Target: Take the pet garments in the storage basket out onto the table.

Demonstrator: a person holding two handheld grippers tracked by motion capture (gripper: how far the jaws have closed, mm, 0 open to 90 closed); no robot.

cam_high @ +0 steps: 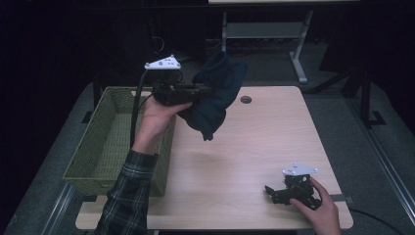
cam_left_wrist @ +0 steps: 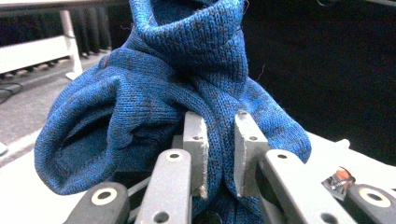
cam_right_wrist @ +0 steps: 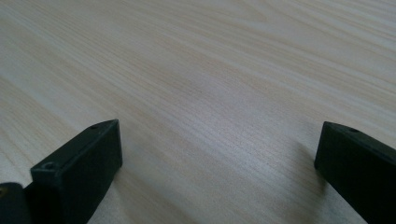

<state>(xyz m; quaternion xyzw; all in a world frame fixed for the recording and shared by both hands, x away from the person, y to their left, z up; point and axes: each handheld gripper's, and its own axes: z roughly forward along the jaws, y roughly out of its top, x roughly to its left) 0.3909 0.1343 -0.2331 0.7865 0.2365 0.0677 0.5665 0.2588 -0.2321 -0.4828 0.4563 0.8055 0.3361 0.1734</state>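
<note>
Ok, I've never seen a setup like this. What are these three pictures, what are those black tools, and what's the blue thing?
No robot arm here: a person holds a hand-held gripper in each hand. The high view looks down on a wooden table from above the person's side. The other two pictures come from cameras riding on the grippers, looking along their jaws.

The left hand-held gripper is raised and shut on a blue knitted cloth, which hangs above the table near a green woven basket at the table's left edge. In the left gripper view the pads pinch a fold of that cloth.

The right hand-held gripper rests low at the table's near right corner, jaws wide apart, holding nothing.
</note>
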